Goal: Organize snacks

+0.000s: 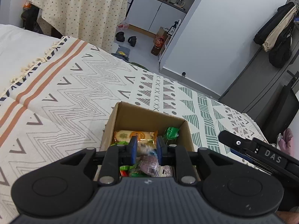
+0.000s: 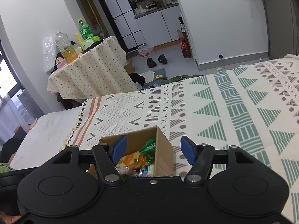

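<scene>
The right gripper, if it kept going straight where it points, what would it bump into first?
Probably the cardboard box: the right gripper is open, and the box's near corner sits between its jaws. Past that lies the patterned blanket. Depth is hard to judge.

The left wrist view looks forward and down from close above the cardboard box (image 1: pixel 149 119), facing the blanket's (image 1: pixel 78 93) far edge and the draped table (image 1: pixel 80 9). The right wrist view sits just right of the box (image 2: pixel 162 149), facing likewise. Both share box, blanket (image 2: pixel 224 102), table (image 2: pixel 93 71).
</scene>
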Demonstrator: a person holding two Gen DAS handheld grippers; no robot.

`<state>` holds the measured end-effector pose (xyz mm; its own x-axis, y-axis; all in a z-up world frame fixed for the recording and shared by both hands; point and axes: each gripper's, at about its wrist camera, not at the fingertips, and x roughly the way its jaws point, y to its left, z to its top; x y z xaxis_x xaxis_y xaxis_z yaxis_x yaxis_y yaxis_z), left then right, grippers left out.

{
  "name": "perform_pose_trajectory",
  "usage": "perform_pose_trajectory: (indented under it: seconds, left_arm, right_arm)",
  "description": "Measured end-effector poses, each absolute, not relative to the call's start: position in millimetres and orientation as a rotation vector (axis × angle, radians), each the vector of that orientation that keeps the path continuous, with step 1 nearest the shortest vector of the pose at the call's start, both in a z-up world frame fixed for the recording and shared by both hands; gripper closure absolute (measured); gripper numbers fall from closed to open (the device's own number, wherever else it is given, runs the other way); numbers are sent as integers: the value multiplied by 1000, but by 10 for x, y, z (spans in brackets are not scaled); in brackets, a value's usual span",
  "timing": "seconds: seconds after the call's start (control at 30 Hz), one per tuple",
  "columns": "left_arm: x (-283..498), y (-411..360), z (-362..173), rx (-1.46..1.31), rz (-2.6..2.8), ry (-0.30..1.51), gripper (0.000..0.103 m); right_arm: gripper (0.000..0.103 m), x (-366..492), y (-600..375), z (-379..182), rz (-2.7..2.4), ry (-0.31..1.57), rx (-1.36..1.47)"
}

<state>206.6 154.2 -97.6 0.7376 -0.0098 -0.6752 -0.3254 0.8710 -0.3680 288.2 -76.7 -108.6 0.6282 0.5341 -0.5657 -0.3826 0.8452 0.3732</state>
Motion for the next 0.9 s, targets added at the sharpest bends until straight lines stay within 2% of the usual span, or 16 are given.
perform_pose_trajectory:
  seconds: [0.2, 0.3, 0.57, 0.73, 0.9]
  left_arm:
    - [1953, 1476, -917, -494, 204, 738, 80]
    - [1884, 1427, -901, -492, 219, 749, 72]
    - [1669, 1322, -707, -470, 238, 755, 34]
    - [1528, 1177, -528, -409, 235, 741, 21]
    - [1414, 1078, -369, -396, 225, 736, 20]
  right_arm:
    - [37, 2783, -1006, -1022, 514, 713, 254]
    - [36, 2724, -1124, -1008, 501, 722, 268]
    - [32, 2527, -1428, -990, 476, 775, 292]
    - [28, 2395, -1626, -855, 477, 763, 315]
    - [19, 2233, -1754, -668, 494, 747, 291]
